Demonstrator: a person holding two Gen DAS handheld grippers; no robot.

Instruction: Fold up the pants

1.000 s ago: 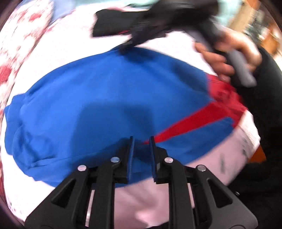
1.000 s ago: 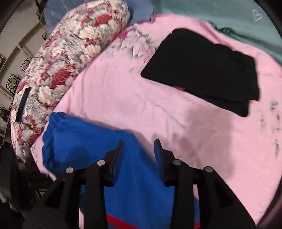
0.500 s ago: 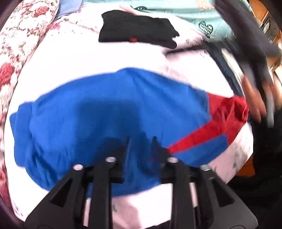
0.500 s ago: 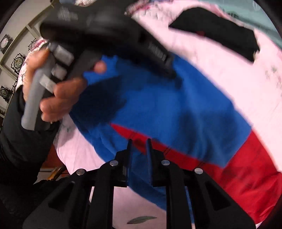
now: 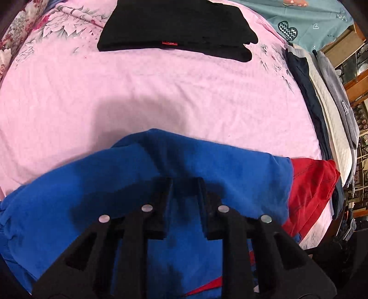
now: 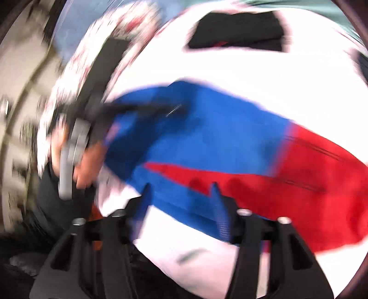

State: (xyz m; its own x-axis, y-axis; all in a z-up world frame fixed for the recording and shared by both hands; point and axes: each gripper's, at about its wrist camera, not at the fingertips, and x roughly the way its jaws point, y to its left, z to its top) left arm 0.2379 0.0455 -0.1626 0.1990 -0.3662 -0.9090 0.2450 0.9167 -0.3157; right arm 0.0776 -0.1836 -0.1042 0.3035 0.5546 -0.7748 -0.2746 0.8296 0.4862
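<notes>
Lying folded on the far side of the pink sheet (image 5: 161,92), a black garment (image 5: 177,25) carries a small red tag on its near edge; the tag's writing is too small to read. A teal cloth (image 5: 306,20) at the far right corner of the bed is printed with a dark heart filled with zigzag lines and small outlined hearts. The sheet has a grey-and-pink flower print near its far left edge, and a flowered pillow (image 5: 9,39) sits past that. A stack of folded clothes (image 5: 326,110) in navy, white and grey lines the right edge of the bed, with wooden shelves beyond it.

The blue pants (image 5: 207,165) lie flat on the near part of the sheet, their long axis running left to right across the left wrist view, with the red end (image 5: 310,184) pointing right and a red stripe along the near edge.

The left gripper (image 5: 184,195) hovers low over the blue cloth with a moderate gap between its fingers (image 5: 161,207), and nothing is pinched between them. The right gripper (image 6: 181,207) shows in a badly blurred view; its fingers stand wide apart over the near edge of the pants where blue meets red, holding nothing as far as can be seen.
</notes>
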